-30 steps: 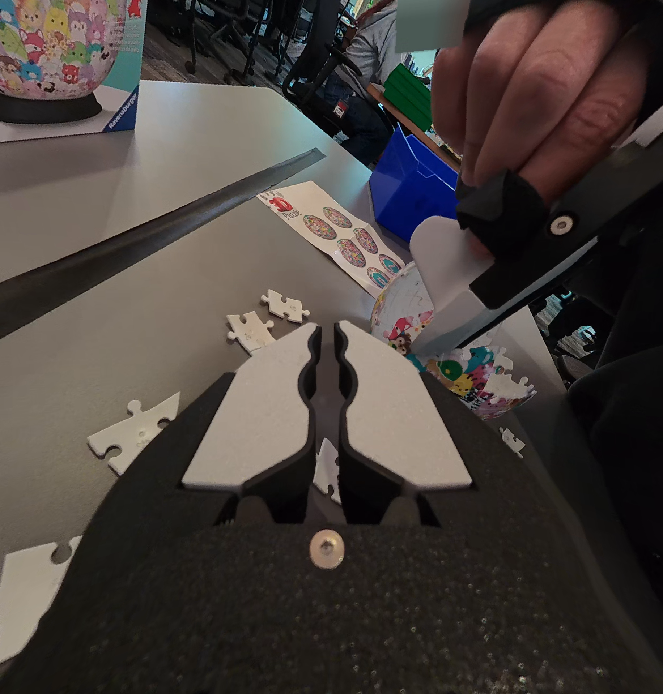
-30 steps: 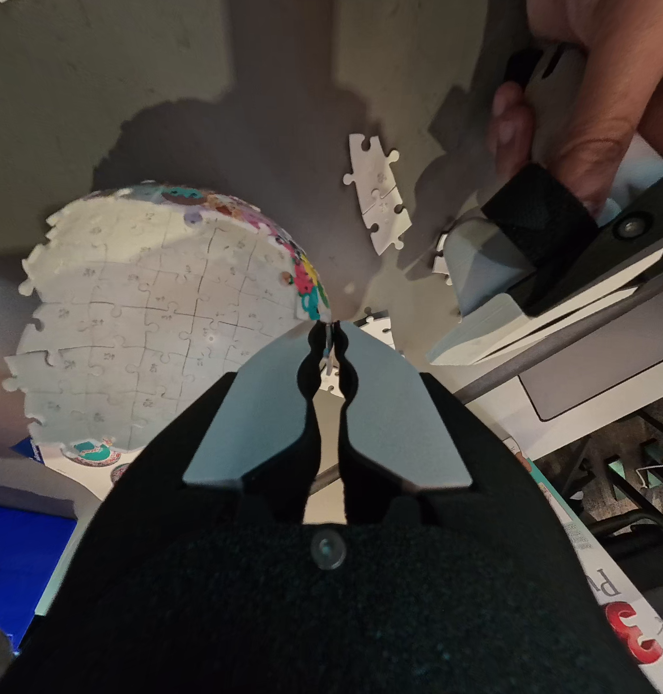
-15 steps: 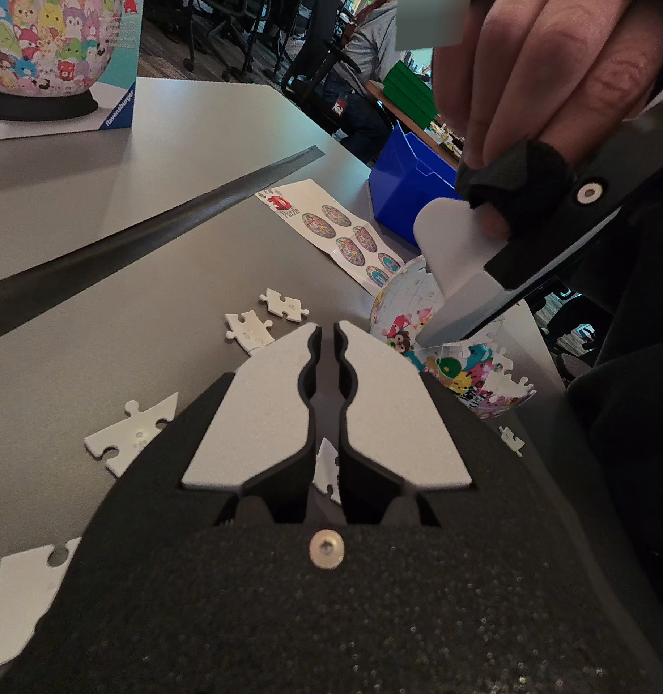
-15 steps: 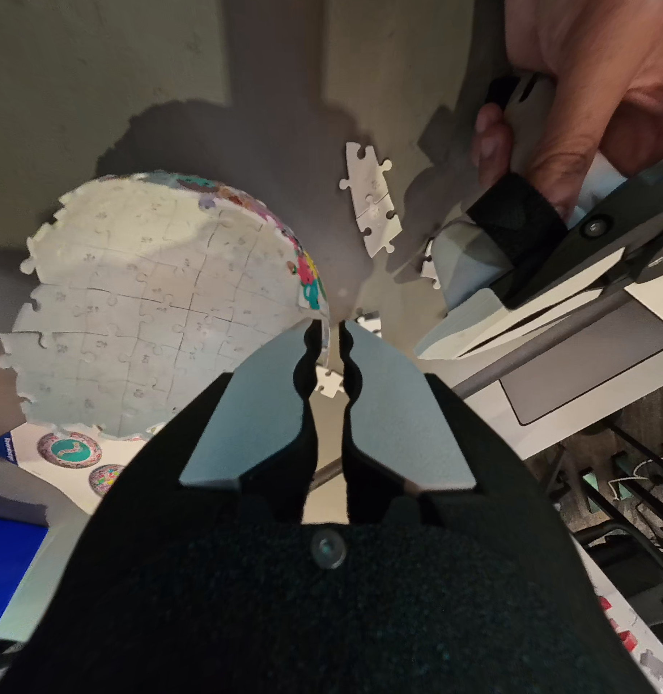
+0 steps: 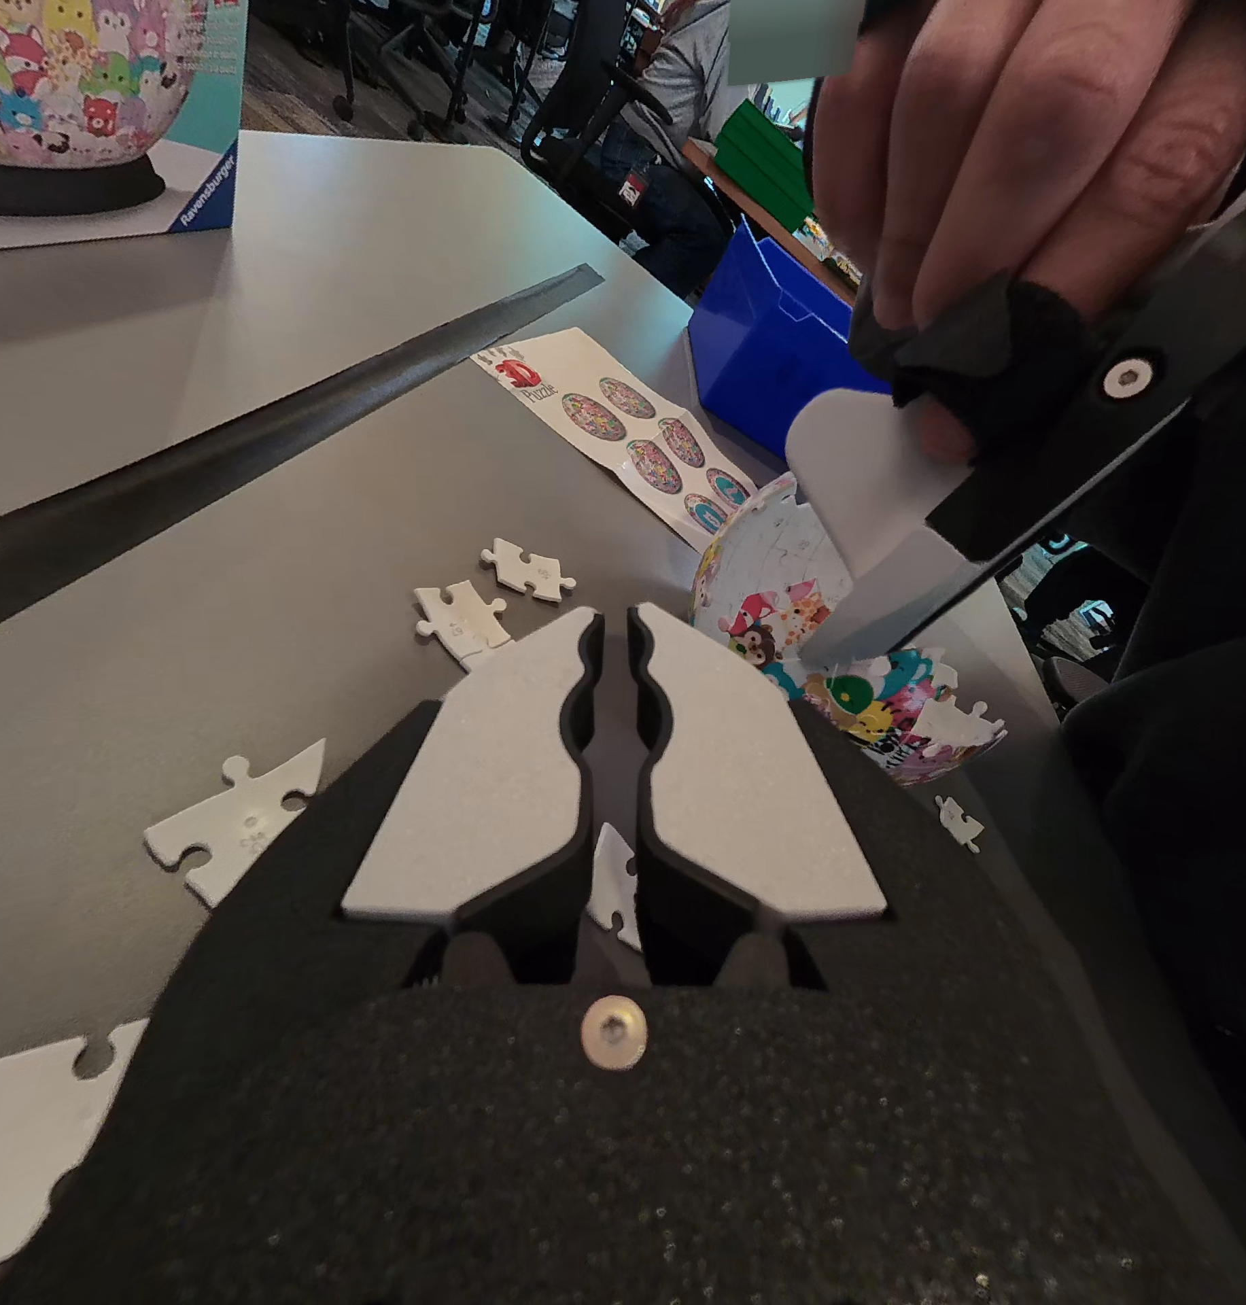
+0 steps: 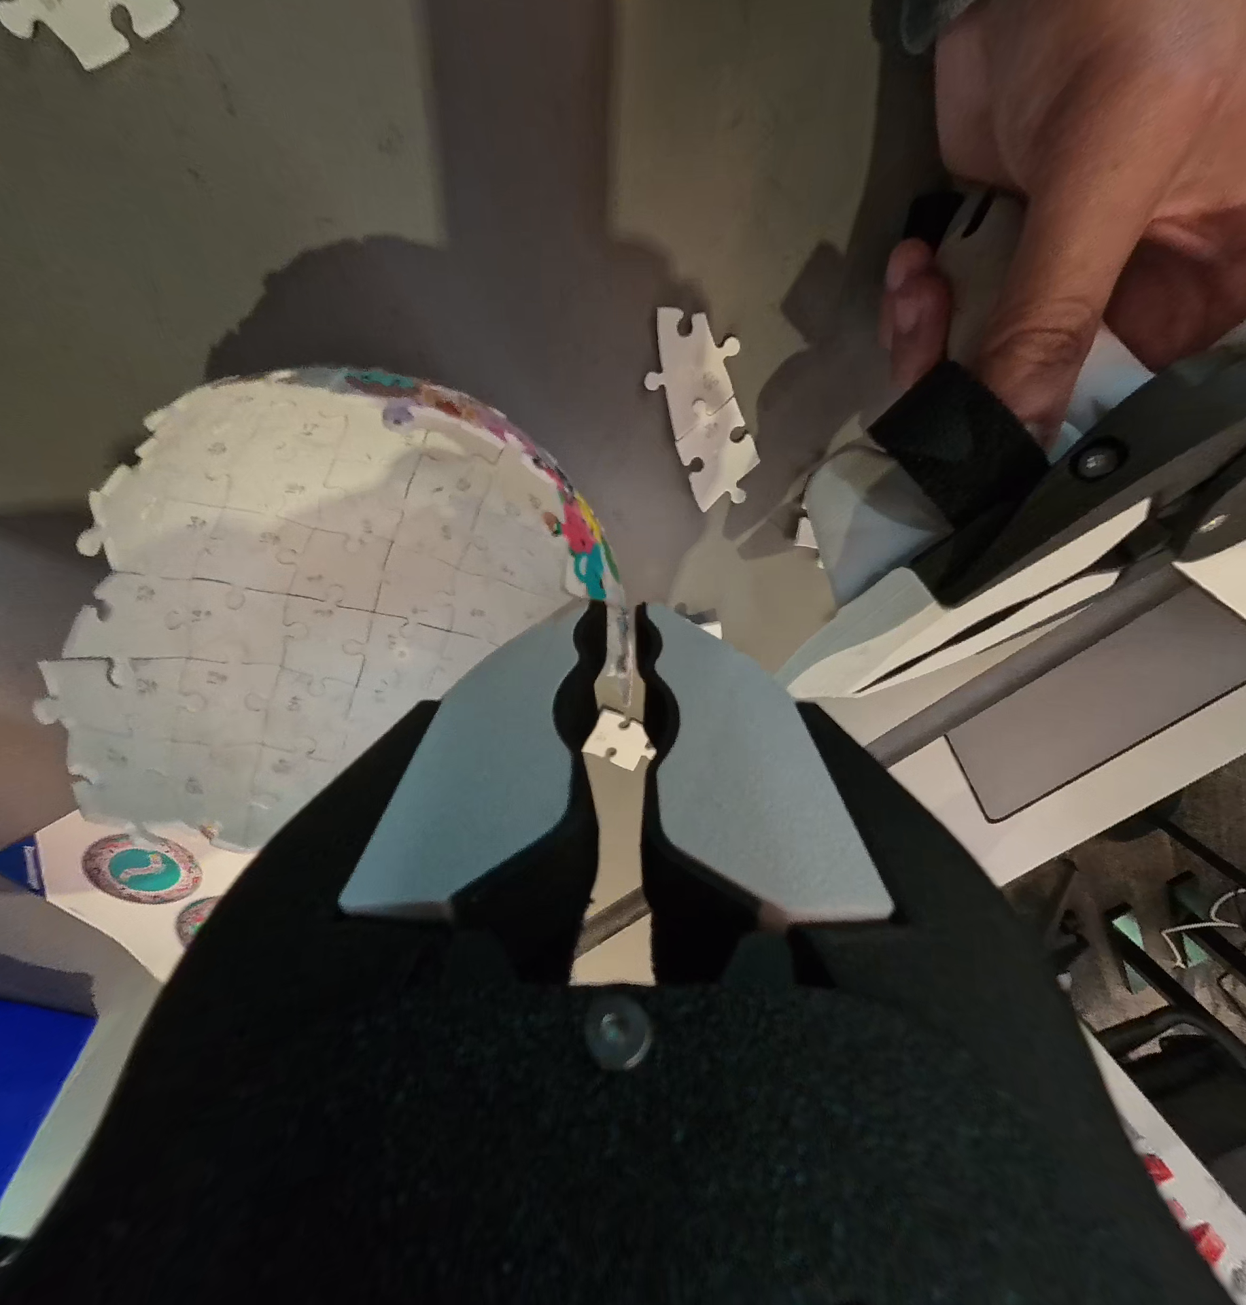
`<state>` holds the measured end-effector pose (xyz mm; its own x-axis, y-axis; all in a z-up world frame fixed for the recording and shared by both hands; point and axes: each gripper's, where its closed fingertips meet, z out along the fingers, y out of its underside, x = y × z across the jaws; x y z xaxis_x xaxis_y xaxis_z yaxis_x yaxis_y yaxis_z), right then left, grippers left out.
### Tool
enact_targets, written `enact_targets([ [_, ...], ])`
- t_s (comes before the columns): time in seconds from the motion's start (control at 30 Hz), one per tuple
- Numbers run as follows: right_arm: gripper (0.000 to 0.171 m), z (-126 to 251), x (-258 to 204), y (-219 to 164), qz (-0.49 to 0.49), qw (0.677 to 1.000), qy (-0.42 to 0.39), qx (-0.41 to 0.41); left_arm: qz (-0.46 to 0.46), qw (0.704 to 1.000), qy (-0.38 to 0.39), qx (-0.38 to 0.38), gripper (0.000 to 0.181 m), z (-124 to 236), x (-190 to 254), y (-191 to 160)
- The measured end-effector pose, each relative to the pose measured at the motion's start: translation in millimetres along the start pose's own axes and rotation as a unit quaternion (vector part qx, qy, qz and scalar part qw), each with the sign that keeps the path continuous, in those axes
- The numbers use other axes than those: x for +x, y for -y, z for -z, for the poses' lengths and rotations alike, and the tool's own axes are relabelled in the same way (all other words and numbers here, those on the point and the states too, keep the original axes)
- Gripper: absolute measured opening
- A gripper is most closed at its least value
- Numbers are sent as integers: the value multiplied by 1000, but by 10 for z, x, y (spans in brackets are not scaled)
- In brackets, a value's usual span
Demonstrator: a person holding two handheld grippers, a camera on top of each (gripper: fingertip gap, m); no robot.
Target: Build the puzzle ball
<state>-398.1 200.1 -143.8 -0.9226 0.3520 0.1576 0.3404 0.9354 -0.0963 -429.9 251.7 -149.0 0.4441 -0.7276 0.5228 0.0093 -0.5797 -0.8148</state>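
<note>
blue bin [image 5: 768, 353] beside grey table [image 5: 394, 233]

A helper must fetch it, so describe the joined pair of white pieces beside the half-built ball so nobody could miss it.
On the grey table, find the half-built puzzle ball, white inside showing. Past its colourful edge, apart from it, lies the joined pair. Unlike the small single piece nearby, it is two blanks locked end to end.

1. The left wrist view is evenly bright, and the far room looks soft.
2. The right wrist view is dim; the puzzle ball [image 6: 309, 607] throws a broad shadow on the table [image 6: 182, 233].
3. Wide-angle bending warps the edges.
</note>
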Motion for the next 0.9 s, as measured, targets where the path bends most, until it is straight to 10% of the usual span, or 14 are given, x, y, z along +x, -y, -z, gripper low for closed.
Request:
enact_targets([
  [0.9, 3, 76, 30, -159, -54, 997, -56, 3, -13, 999, -19, -30, 3, -78, 93, -91],
])
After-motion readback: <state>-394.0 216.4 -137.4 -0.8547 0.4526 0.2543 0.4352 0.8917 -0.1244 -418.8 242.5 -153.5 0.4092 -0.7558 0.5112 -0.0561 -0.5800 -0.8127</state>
